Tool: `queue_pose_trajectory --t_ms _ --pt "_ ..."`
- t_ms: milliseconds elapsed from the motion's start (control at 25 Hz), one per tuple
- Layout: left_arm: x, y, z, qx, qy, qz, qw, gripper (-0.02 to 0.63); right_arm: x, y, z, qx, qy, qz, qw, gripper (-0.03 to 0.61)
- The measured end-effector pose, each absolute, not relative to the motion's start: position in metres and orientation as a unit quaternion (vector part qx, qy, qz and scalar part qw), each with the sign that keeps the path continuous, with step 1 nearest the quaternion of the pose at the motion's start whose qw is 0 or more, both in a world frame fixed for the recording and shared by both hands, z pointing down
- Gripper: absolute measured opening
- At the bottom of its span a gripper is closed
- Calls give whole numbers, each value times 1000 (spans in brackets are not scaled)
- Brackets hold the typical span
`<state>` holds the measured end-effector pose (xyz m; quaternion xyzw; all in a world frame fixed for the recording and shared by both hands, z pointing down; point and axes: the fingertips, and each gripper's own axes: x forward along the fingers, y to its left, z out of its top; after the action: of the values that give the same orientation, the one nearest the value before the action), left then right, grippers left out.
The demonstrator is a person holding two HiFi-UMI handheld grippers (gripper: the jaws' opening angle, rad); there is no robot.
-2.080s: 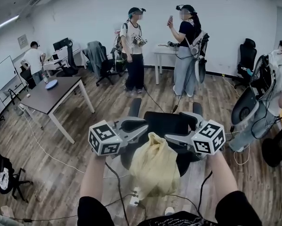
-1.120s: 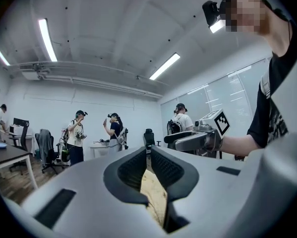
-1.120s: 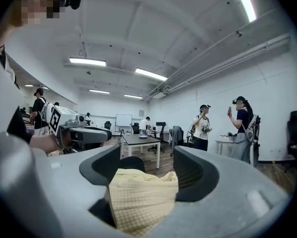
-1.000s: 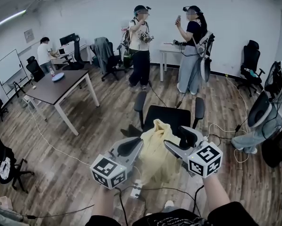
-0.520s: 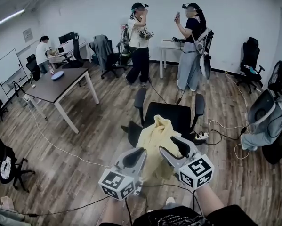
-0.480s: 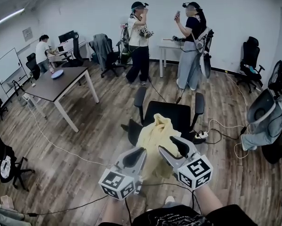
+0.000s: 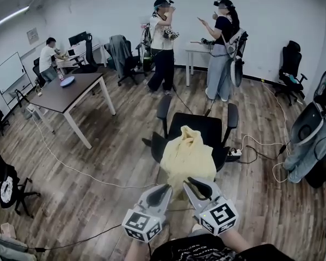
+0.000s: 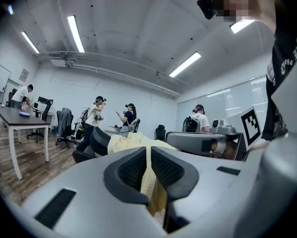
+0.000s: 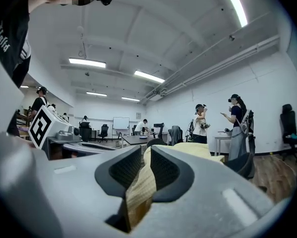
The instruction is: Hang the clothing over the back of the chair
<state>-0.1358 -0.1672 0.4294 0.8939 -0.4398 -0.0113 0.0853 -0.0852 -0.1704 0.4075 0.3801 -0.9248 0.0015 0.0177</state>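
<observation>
A pale yellow garment (image 7: 187, 154) hangs draped over the back of a black office chair (image 7: 198, 125), its hood at the top and its hem toward me. Both grippers sit low at that hem. My left gripper (image 7: 164, 189) has its jaws nearly together with a thin strip of the yellow cloth (image 8: 131, 142) pinched between them. My right gripper (image 7: 194, 182) is closing its jaws, and the yellow cloth (image 9: 198, 148) fills the narrow gap between its pads. The chair's backrest is hidden under the garment.
A dark table (image 7: 65, 94) stands at the left. Two people (image 7: 164, 42) stand behind the chair near a white desk. A power strip with cables (image 7: 236, 152) lies on the wooden floor at the right. More office chairs (image 7: 309, 140) crowd the right edge.
Both grippers have dropped and drawn back toward me along the garment to its hem. Their jaws have narrowed. The garment now hangs longer and straighter over the chair back.
</observation>
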Motion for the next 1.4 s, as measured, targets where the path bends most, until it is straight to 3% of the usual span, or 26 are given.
queue_pose_trajectory --t_ms 160,400,560,1400 --pt "-136 -154 454 892 -439 0 105 28 -91 -154 439 375 -925 25 54 6" --pt "-130 -138 491 883 -444 12 152 28 -79 -138 472 410 -908 79 48 6" --pt "-118 -129 513 872 -454 11 184 28 -76 -133 492 409 -906 77 81 5" --pt "-123 -104 546 854 -476 42 204 28 -71 -116 521 408 -901 92 112 5"
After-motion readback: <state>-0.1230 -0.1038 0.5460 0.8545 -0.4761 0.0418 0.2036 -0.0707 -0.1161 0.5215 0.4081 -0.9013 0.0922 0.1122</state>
